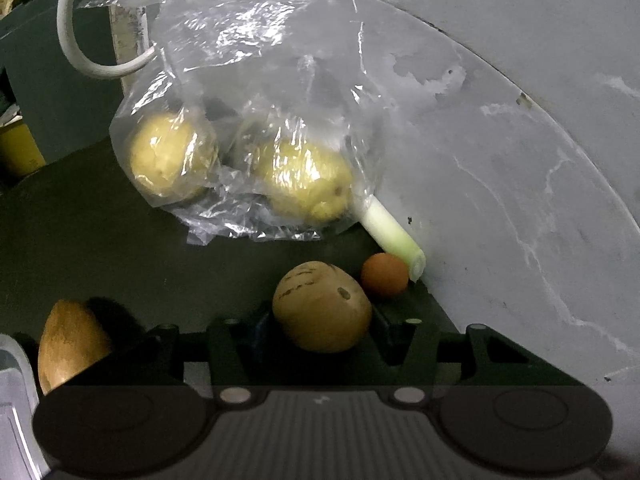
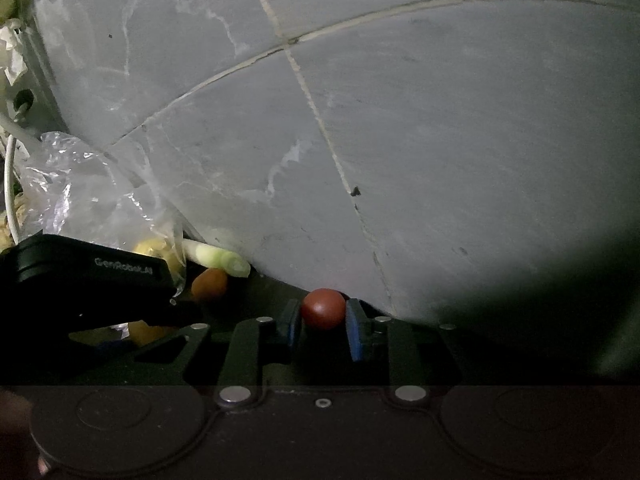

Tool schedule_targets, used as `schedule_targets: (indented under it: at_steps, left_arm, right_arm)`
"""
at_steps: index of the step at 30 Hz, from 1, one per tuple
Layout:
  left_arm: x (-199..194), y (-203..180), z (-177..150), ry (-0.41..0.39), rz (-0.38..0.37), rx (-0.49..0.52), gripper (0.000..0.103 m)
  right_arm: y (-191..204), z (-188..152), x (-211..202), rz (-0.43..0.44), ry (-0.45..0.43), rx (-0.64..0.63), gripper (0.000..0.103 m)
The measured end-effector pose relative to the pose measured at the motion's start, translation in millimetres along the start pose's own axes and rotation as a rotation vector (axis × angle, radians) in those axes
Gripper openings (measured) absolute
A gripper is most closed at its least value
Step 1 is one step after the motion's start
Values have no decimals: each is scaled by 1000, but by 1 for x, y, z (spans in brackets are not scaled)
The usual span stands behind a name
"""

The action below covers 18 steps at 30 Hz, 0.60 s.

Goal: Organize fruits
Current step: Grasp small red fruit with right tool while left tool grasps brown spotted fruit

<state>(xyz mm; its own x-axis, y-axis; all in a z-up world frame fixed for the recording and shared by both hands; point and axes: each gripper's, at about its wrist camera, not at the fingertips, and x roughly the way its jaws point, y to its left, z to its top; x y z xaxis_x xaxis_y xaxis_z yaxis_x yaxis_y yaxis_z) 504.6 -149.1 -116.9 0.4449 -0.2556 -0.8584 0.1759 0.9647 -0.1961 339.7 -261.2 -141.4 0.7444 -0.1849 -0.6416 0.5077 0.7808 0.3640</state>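
Only rightward: red fruit (image 2: 323, 308) between right hand-held gripper (image 2: 323, 322) pads.

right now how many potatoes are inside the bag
2: one potato at the left of the bag, one at its right beside the leek. More may be hidden.

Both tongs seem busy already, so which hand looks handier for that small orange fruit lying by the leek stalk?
Probably the left. Its tongs hold a tan potato, and the orange fruit lies right beside it, near the leek stalk. The right tongs, closed on a red tomato, sit farther off.
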Motion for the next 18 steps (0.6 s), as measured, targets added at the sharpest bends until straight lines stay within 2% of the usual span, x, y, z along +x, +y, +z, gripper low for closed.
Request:
schedule_targets:
  at_steps: [18]
  left_arm:
    - [-29,-6,-41,20,-37,74,53]
  right_arm:
    - [3,-21,-31,21,34,-19,25]
